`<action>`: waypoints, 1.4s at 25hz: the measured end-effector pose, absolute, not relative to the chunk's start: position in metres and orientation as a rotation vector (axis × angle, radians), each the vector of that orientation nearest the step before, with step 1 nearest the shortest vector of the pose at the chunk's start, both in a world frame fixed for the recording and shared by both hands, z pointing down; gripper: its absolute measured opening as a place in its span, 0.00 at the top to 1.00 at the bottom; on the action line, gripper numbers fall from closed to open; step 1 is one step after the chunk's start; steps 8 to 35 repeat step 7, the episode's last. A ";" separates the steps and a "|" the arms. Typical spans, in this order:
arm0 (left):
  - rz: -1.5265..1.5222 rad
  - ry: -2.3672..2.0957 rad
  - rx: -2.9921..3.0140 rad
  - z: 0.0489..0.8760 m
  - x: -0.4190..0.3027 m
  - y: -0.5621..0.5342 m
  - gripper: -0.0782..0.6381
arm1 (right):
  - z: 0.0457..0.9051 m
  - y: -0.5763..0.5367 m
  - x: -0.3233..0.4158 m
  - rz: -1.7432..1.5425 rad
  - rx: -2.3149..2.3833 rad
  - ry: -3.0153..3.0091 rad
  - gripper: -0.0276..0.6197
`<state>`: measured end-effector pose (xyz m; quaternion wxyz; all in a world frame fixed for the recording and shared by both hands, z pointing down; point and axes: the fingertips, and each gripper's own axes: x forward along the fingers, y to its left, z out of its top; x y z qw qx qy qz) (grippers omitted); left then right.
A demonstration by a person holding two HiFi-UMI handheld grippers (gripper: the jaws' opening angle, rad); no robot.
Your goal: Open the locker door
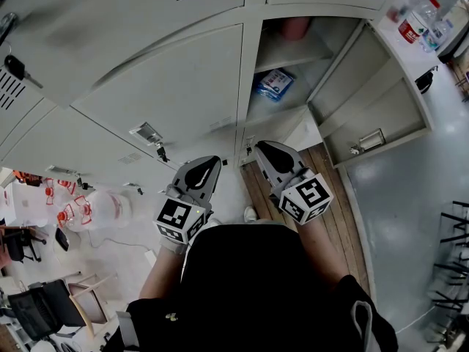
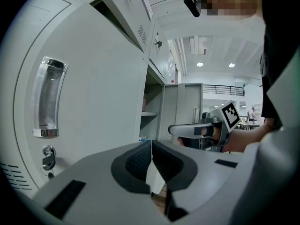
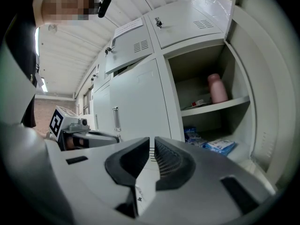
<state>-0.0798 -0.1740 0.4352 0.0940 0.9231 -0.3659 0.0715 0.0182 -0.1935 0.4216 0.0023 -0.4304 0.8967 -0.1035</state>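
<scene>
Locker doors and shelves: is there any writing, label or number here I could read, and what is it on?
Nothing is legible in any view.
Blue flat packet in the open locker: print too small to read.
White paper sheet on an upper grey locker door: too blurred.
Clear bottle with red label, head view's top right: too blurred.
Black-and-white square markers: patterns only, no letters.
</scene>
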 end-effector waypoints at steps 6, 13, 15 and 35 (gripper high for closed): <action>0.209 -1.080 2.738 0.434 -0.078 -0.173 0.86 | 0.421 -0.193 0.020 -0.325 -1.360 2.808 0.88; 0.209 -1.079 2.738 0.433 -0.078 -0.173 0.86 | 0.420 -0.193 0.020 -0.325 -1.362 2.806 0.88; 0.209 -1.079 2.738 0.433 -0.078 -0.173 0.86 | 0.420 -0.193 0.020 -0.325 -1.362 2.806 0.88; 0.209 -1.079 2.738 0.433 -0.078 -0.173 0.86 | 0.420 -0.193 0.020 -0.325 -1.362 2.806 0.88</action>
